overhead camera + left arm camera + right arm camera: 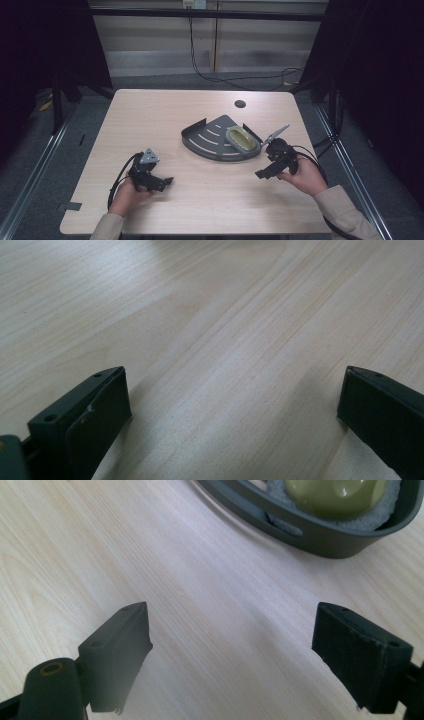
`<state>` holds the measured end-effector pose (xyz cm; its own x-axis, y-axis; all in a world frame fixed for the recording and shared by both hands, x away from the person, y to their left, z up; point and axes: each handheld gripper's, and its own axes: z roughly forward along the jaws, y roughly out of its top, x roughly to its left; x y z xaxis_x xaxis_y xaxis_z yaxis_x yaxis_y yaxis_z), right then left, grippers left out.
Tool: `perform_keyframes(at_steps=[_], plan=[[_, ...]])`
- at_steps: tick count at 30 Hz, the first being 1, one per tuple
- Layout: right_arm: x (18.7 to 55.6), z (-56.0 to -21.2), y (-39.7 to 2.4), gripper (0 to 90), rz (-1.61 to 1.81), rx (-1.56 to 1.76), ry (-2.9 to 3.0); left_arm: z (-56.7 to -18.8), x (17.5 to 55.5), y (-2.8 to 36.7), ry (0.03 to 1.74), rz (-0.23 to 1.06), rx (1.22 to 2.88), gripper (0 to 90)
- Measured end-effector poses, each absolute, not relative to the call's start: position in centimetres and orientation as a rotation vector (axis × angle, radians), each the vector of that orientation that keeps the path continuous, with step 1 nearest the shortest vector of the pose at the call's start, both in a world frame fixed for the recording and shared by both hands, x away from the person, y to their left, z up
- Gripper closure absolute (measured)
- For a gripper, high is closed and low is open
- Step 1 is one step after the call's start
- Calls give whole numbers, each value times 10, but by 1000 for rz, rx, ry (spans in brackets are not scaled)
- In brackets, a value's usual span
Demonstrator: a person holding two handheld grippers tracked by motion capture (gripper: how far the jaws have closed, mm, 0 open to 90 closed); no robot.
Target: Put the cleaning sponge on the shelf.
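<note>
— Soap (243,138) is lying in its grey dish (231,133), and we are seeing that at the right end of the dark rack (210,139), just right of the frame's centre in the high view.

— Agreed. We are holding the right gripper (264,172) just below and right of the rack, apart from it, its jaws spread wide over bare table (165,110). In the right gripper view the soap (334,491) is showing at the top right, inside the rack's wall (320,532).

— We are keeping the left gripper (162,183) at the lower left of the high view, well apart from the rack. Its jaws are spread too, gripping nothing, with plain wood (215,340) between them.
</note>
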<state>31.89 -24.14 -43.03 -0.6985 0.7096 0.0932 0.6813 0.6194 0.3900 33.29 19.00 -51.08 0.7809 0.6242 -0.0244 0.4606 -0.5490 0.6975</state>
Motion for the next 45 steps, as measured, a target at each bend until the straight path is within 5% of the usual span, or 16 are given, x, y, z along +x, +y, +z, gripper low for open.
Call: perform_keyframes(at_steps=[45], plan=[[283,-489,-271,119,689,1098,2690,-511,333,190,802,294,2250,0]])
